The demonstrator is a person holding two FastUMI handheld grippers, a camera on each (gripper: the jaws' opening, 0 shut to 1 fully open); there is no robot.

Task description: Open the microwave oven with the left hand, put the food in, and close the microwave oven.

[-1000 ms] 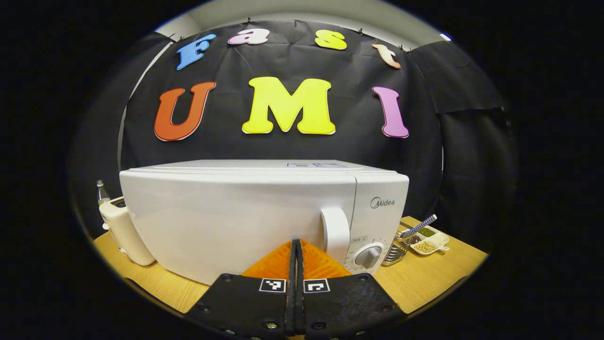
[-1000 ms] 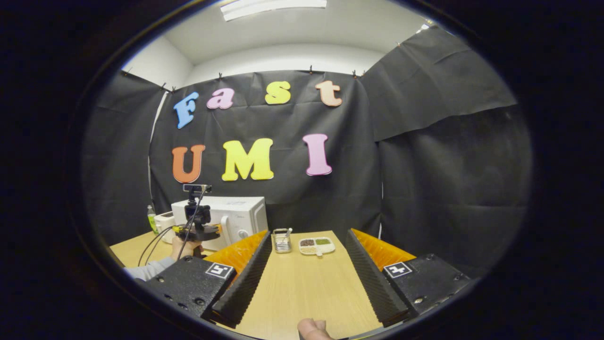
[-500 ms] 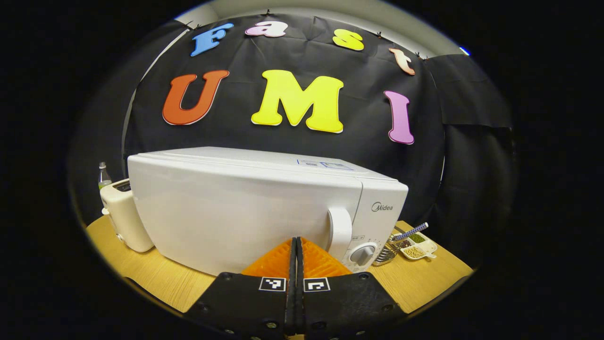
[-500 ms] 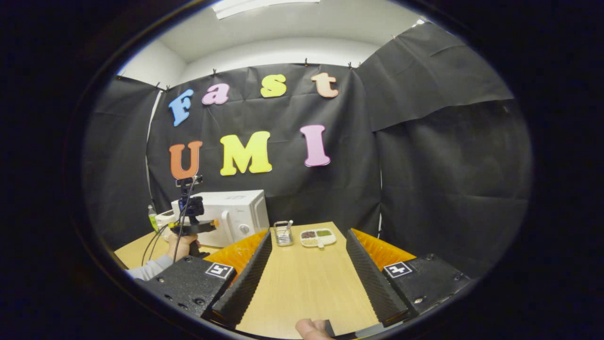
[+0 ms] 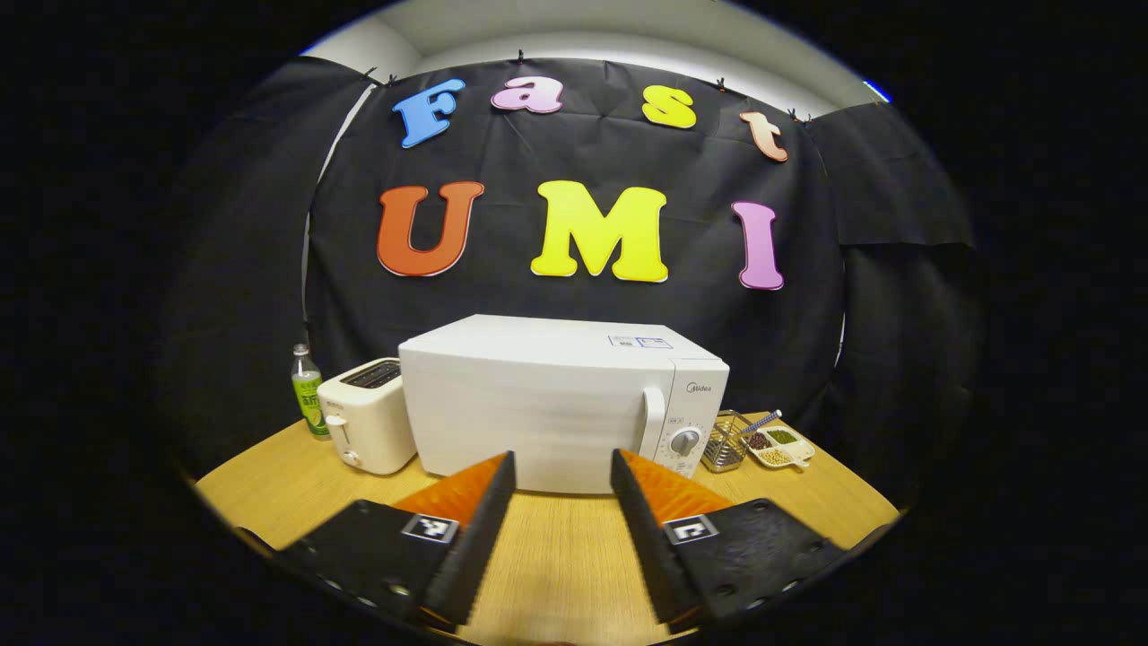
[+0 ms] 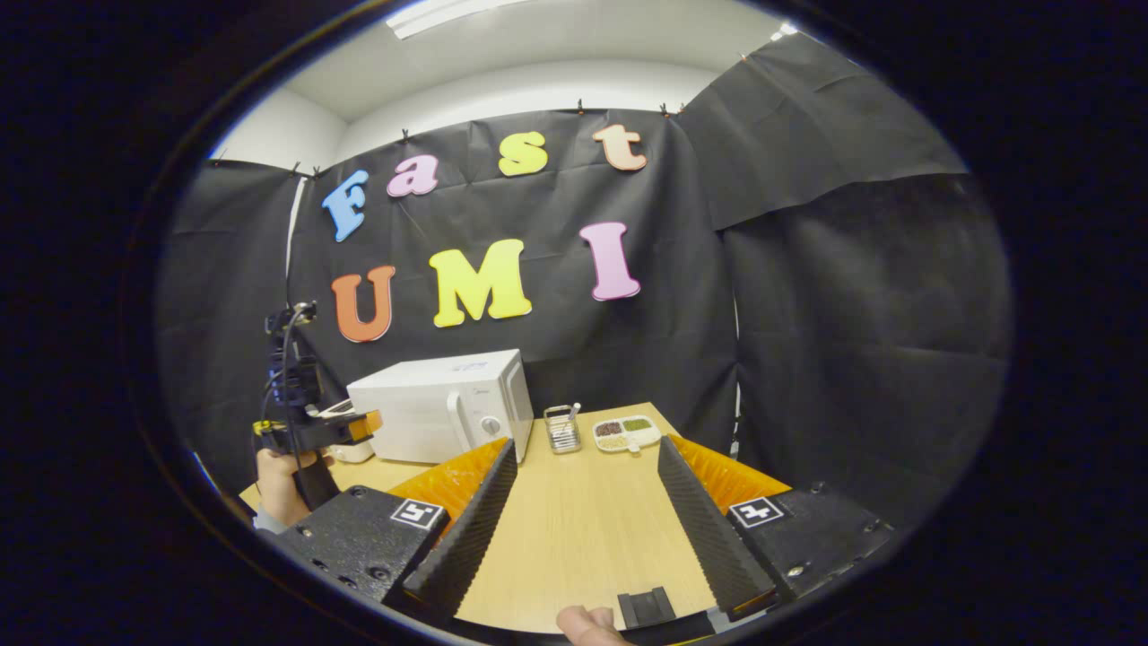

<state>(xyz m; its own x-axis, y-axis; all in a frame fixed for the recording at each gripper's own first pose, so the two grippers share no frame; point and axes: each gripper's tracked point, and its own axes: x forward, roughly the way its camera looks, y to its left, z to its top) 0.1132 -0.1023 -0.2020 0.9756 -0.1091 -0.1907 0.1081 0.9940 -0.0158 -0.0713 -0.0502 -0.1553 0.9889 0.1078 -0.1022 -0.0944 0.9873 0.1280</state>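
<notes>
The microwave oven [image 5: 552, 404] stands on the wooden desk [image 5: 556, 547] with its door shut, its handle [image 5: 652, 424] and dial [image 5: 685, 441] at the right of its front. The left claw [image 5: 556, 502] hangs in front of it, well apart from it, with its two fingers spread and nothing between them. To the left of the oven, just beside it, sits a white toaster [image 5: 366, 414], and beyond that a green-labelled bottle [image 5: 308, 391]. To the oven's right stand a small wire basket [image 5: 725, 441] with a checked-handled utensil [image 5: 762, 421] leaning in it, and next to it a white divided dish [image 5: 782, 446] of grains or beans.

In the right gripper view, the right claw [image 6: 583, 511] hovers over bare desk [image 6: 574, 538], fingers wide apart and empty. The food dish [image 6: 626, 433] and basket [image 6: 562, 429] lie ahead of it, with the oven [image 6: 439, 405] to the left. A hand [image 6: 280, 471] at the left edge holds the other gripper. A fingertip [image 6: 583, 624] shows at the bottom edge beside a small black part.

Black cloth drapes the walls behind and beside the desk, under a white ceiling with a strip light [image 6: 457, 13].
</notes>
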